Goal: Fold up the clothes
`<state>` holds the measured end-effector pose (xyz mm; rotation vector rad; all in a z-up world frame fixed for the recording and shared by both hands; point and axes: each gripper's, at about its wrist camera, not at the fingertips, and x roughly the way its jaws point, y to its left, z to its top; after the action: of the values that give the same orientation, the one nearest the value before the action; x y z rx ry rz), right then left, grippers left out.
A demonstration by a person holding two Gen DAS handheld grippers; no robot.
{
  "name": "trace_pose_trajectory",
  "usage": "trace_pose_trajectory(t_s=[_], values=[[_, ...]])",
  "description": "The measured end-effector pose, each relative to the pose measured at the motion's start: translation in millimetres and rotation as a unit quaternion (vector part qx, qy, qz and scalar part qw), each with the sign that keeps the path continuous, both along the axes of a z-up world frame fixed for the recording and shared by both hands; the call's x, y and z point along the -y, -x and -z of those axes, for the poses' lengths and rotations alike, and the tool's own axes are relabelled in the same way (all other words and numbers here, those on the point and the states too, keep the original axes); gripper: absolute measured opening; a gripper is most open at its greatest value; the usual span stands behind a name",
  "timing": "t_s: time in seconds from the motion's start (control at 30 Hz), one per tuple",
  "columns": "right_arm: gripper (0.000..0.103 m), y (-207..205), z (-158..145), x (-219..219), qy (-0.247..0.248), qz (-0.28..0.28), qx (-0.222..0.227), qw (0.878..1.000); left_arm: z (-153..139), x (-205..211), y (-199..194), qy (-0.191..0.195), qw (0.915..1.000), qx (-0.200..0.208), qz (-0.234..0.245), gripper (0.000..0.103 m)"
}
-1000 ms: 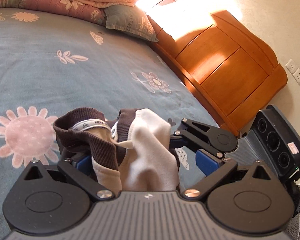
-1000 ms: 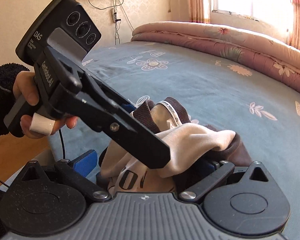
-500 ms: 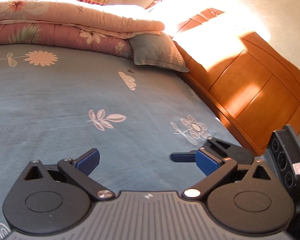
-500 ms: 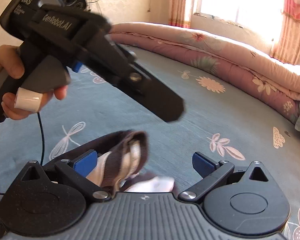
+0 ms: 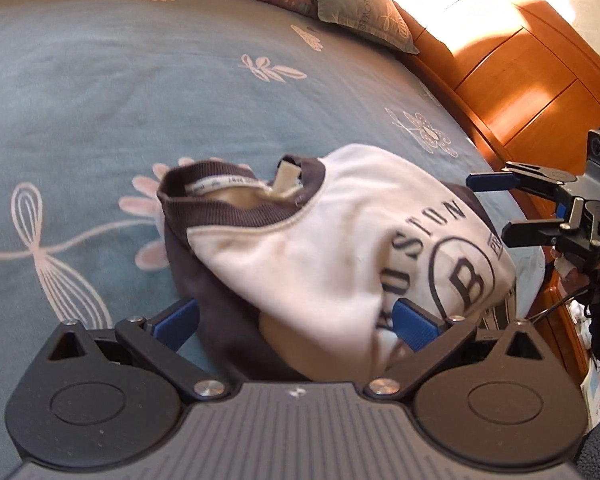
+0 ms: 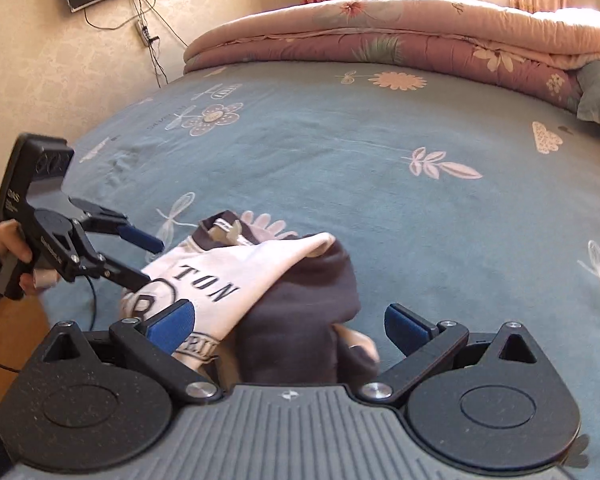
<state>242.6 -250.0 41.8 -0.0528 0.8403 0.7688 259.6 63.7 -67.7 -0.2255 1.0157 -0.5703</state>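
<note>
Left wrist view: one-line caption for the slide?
Open left gripper straddles a bunched cream-and-brown sweatshirt on the blue floral bedsheet; open right gripper alongside.

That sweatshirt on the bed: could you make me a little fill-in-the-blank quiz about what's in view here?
1. The sweatshirt has a white front and a dark ____ collar.
2. It lies bunched on a ____ bedspread printed with flowers.
3. Both the left gripper and the right gripper have their jaws ____.
4. On the wall past the bed's end hangs a dark ____.

Missing words: brown; blue; open; television
</note>
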Motion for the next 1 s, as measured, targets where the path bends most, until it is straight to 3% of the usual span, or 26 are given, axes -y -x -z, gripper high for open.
trace_pose_trajectory(t_s=[0.2,0.23,0.43,0.6,0.73,0.83,0.93,1.0], values=[[0.103,18,28,-26,0.022,-0.022,-0.018,0.999,30,3,-4,0.000,0.9995,-0.032,0.001,0.102],[0.103,19,33,-28,0.022,-0.023,-0.023,0.999,31,4,-5,0.001,0.9997,-0.023,0.004,0.102],[0.103,39,16,-24,-0.025,-0.057,-0.018,0.998,31,7,-9,-0.003,0.9996,-0.014,0.023,0.103],[0.103,7,15,-19,-0.064,-0.052,-0.041,0.996,33,2,-8,0.011,0.9995,-0.009,0.028,0.103],[0.103,-33,41,-13,-0.124,-0.024,-0.112,0.986,34,-2,-8,0.021,0.9993,-0.007,0.029,0.102],[0.103,-34,37,-3,-0.182,-0.028,-0.141,0.973,35,-2,-7,0.023,0.9992,-0.002,0.033,0.102],[0.103,-18,22,10,-0.261,-0.100,-0.164,0.946,35,-1,-8,0.022,0.9991,0.003,0.037,0.102],[0.103,-12,24,11,-0.231,-0.101,-0.155,0.955,36,0,-8,0.023,0.9989,0.004,0.039,0.102]])
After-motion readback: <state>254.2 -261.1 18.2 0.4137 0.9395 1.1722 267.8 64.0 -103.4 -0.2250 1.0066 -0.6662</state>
